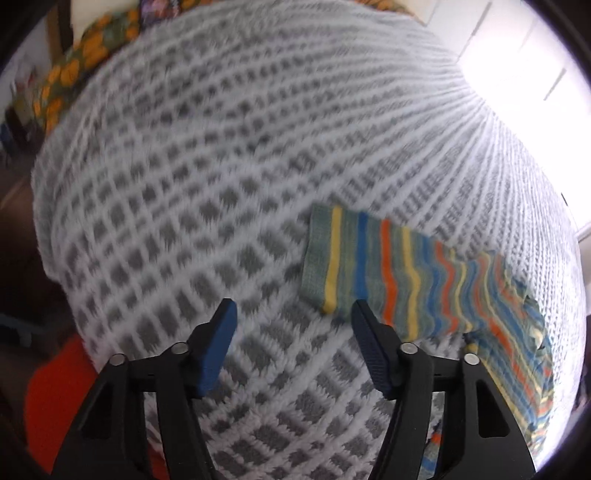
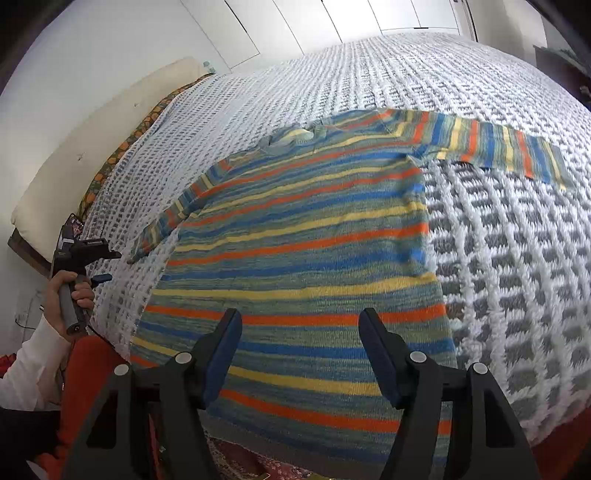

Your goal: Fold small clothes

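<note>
A small striped sweater (image 2: pixel 295 240) in green, blue, orange and yellow lies flat on a white-and-grey knitted blanket (image 2: pixel 498 240), both sleeves spread out. My right gripper (image 2: pixel 300 321) is open and empty, hovering over the sweater's lower hem. My left gripper (image 1: pixel 293 312) is open and empty above the blanket, just left of the left sleeve's cuff (image 1: pixel 332 258). The left gripper also shows in the right wrist view (image 2: pixel 99 266), held in a hand beside that sleeve.
The blanket (image 1: pixel 203 184) covers a bed. A floral sheet (image 1: pixel 66 81) shows at its far edge. A cream headboard (image 2: pixel 92 147) and white wardrobe doors (image 2: pixel 258 26) stand behind. Orange fabric (image 2: pixel 92 369) lies below the near bed edge.
</note>
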`<state>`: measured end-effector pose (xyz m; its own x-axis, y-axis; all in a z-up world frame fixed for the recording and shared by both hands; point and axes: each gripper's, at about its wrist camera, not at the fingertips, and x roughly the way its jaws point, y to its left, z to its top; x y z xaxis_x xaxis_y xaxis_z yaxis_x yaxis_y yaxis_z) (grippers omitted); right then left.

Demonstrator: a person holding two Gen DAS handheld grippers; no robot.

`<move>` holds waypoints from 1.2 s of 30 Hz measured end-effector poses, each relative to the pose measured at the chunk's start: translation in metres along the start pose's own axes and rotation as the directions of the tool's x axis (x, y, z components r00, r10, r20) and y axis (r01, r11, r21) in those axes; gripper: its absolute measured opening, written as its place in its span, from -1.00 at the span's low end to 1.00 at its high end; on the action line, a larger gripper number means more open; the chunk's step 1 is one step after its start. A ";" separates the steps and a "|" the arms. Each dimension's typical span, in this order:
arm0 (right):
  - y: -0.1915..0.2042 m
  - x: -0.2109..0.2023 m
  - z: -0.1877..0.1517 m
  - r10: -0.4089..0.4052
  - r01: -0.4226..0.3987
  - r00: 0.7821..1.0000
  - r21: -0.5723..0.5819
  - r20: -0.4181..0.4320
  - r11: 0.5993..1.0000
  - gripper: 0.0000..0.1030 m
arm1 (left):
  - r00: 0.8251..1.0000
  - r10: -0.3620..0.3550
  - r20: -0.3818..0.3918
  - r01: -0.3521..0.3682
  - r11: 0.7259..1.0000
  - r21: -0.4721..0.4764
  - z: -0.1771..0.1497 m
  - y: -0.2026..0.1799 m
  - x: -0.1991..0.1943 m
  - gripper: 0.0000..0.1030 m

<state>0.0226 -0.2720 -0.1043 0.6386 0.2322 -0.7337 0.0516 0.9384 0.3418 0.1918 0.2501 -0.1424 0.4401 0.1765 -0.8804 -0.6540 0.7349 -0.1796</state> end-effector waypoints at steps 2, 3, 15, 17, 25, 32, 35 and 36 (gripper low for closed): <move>0.007 0.003 0.020 0.031 -0.032 0.999 -0.034 -0.016 0.999 0.29 | 0.999 -0.042 0.030 0.040 0.998 0.054 0.018 -0.003 -0.007 0.34; 0.013 0.006 0.035 0.050 -0.051 0.998 -0.055 -0.025 0.997 0.29 | 0.998 -0.059 0.036 0.056 0.996 0.074 0.026 -0.005 -0.006 0.35; 0.160 0.172 0.287 0.263 -0.303 0.930 -0.127 -0.257 0.945 0.51 | 0.993 -0.118 -0.031 0.121 0.985 0.119 0.012 -0.007 0.073 0.41; 0.188 0.235 0.311 0.132 -0.228 0.934 -0.268 -0.333 0.936 0.50 | 0.992 -0.129 -0.015 0.129 0.980 0.150 0.007 -0.004 0.080 0.41; 0.241 0.393 0.302 -0.255 -0.268 0.845 -0.785 -0.470 0.559 0.35 | 0.988 -0.155 0.025 0.143 0.955 0.259 -0.001 -0.012 0.090 0.68; 0.241 0.396 0.280 -0.321 -0.365 0.801 -0.837 -0.506 0.407 -0.87 | 0.989 -0.142 0.032 0.129 0.959 0.253 0.002 -0.020 0.095 0.75; 0.245 0.368 0.298 -0.275 -0.232 0.888 -0.875 -0.369 0.425 -0.88 | 0.990 -0.136 0.038 0.123 0.962 0.242 0.002 -0.018 0.094 0.78; 0.245 0.367 0.302 -0.280 -0.172 0.907 -0.885 -0.313 0.433 -0.87 | 0.991 -0.130 0.039 0.116 0.962 0.246 0.002 -0.017 0.095 0.79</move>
<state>0.5008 -0.0346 -0.1126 0.3244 0.0277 -0.9455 -0.7670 0.5927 -0.2458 0.2460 0.2552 -0.2220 0.5450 0.1053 -0.8318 -0.4268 0.8887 -0.1672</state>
